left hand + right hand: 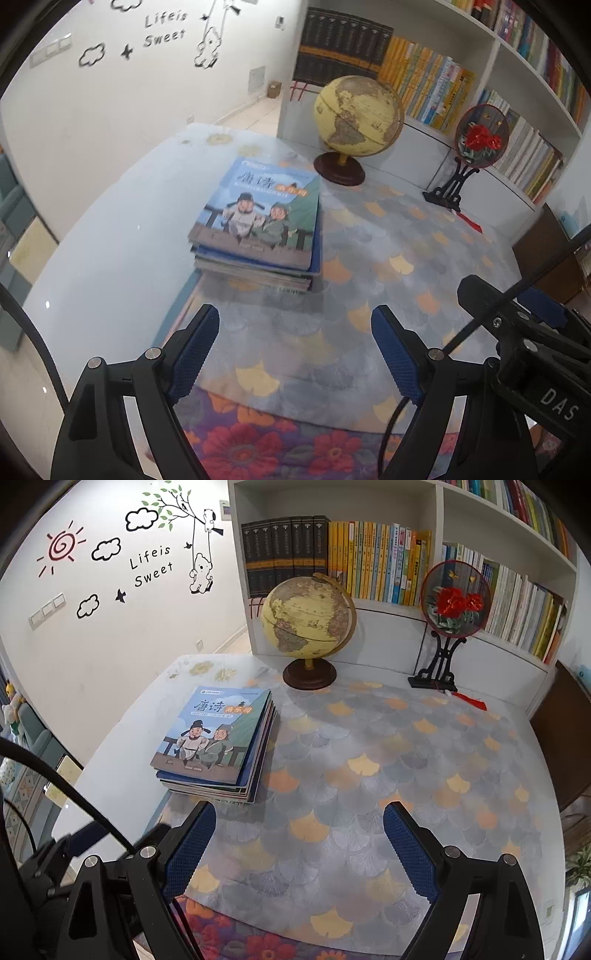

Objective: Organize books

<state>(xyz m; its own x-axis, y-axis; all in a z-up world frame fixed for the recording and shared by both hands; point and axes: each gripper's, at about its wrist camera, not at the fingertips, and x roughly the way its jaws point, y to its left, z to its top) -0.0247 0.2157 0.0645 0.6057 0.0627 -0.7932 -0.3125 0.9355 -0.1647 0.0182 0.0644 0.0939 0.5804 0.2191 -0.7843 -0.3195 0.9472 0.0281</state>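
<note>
Shelves (402,607) of the white bookcase beyond both claws hold upright rows of dark and yellow spines, titles too small to read. "Life is Sweet" runs across the wall decal (151,566) to the far left. Book stack (218,746) lies flat on the table (369,775), ahead and left of the right gripper (299,843), its top cover showing two cartoon figures and Chinese characters. Left gripper (295,350) has the stack straight ahead. Both claws are released, gaping over bare cloth, grasping nothing. Globe (308,622) and a red-flower fan stand (456,602) sit past the stack, well apart
</note>
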